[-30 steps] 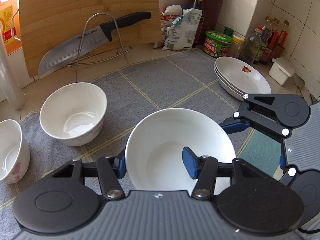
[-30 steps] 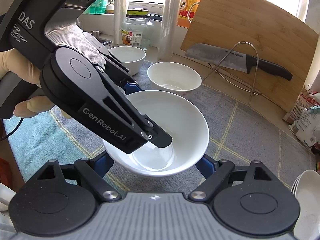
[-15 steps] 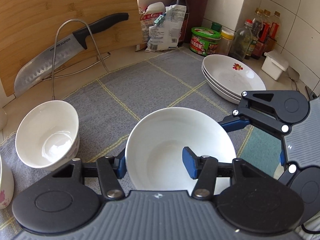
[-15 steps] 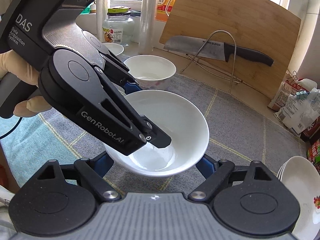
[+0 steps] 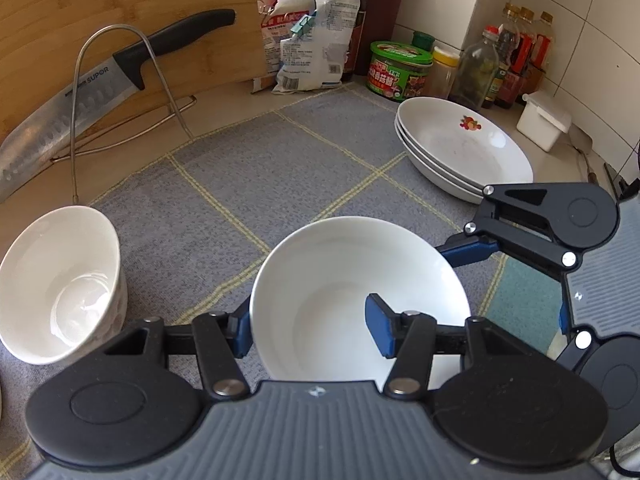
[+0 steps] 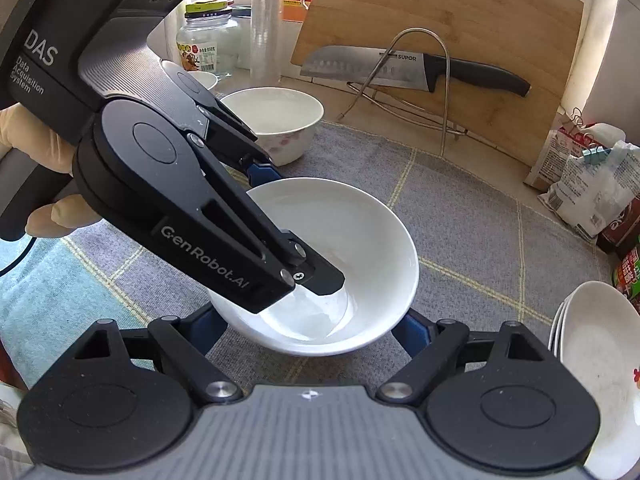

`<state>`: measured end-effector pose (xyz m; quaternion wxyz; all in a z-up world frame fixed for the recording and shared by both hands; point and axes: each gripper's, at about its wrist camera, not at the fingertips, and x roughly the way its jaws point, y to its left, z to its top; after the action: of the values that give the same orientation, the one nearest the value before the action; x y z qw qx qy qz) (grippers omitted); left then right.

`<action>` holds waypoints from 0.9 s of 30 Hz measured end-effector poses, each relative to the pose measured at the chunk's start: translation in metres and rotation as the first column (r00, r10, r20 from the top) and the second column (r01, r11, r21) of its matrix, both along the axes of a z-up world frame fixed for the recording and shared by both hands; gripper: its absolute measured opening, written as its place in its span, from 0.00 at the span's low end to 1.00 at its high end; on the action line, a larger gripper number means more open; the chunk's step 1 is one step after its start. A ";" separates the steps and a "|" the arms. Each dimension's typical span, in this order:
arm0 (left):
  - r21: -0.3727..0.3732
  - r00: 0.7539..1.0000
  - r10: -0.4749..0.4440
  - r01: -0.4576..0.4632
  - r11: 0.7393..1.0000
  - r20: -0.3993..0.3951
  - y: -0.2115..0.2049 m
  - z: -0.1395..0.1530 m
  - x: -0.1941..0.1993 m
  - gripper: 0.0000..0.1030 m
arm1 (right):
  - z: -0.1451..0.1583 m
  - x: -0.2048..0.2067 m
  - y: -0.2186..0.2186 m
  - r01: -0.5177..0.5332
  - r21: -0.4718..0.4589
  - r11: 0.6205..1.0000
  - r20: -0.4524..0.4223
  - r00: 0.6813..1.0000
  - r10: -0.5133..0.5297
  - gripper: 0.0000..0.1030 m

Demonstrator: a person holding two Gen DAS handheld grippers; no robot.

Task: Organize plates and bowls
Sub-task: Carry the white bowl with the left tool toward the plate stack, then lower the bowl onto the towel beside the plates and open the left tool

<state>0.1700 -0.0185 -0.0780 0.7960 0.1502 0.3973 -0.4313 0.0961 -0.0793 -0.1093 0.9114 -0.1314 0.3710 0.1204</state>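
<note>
My left gripper (image 5: 308, 332) is shut on the rim of a plain white bowl (image 5: 344, 276), one pad outside the wall and one inside, and holds it above the grey mat. In the right wrist view the same bowl (image 6: 360, 232) sits between my right gripper's open fingers (image 6: 308, 330), with the left gripper (image 6: 256, 184) clamped on its near-left rim. A second white bowl (image 5: 56, 284) stands to the left; it has a floral print (image 6: 276, 120). A stack of white plates (image 5: 460, 148) lies at the right.
A knife (image 5: 100, 92) rests on a wire rack against a bamboo board (image 5: 120, 12). Bags, jars and bottles (image 5: 400, 68) line the back wall. A white box (image 5: 544, 120) stands by the plates. A glass jar (image 6: 204, 40) and another bowl (image 6: 204, 80) are at the far left.
Both grippers have carried the held bowl to the right, away from the floral bowl and closer to the plate stack. The grip on the bowl is unchanged.
</note>
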 end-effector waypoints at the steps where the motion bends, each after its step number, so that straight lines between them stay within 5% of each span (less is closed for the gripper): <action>1: 0.001 1.000 -0.004 0.004 1.000 0.002 0.000 -0.001 0.000 0.53 | 0.000 0.000 -0.001 0.002 0.001 1.000 -0.002 1.000 -0.002 0.88; 22: -0.005 1.000 -0.004 0.004 1.000 0.000 -0.004 -0.005 0.002 0.57 | -0.004 0.004 -0.003 0.019 0.024 1.000 -0.026 0.999 -0.019 0.88; 27: -0.019 0.999 -0.015 0.015 1.000 0.039 -0.005 0.000 -0.004 0.77 | -0.003 0.003 -0.003 0.017 0.034 0.999 -0.027 1.000 -0.016 0.90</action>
<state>0.1663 -0.0230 -0.0782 0.8017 0.1537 0.3764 -0.4381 0.0994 -0.0819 -0.1125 0.9095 -0.1111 0.3820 0.1209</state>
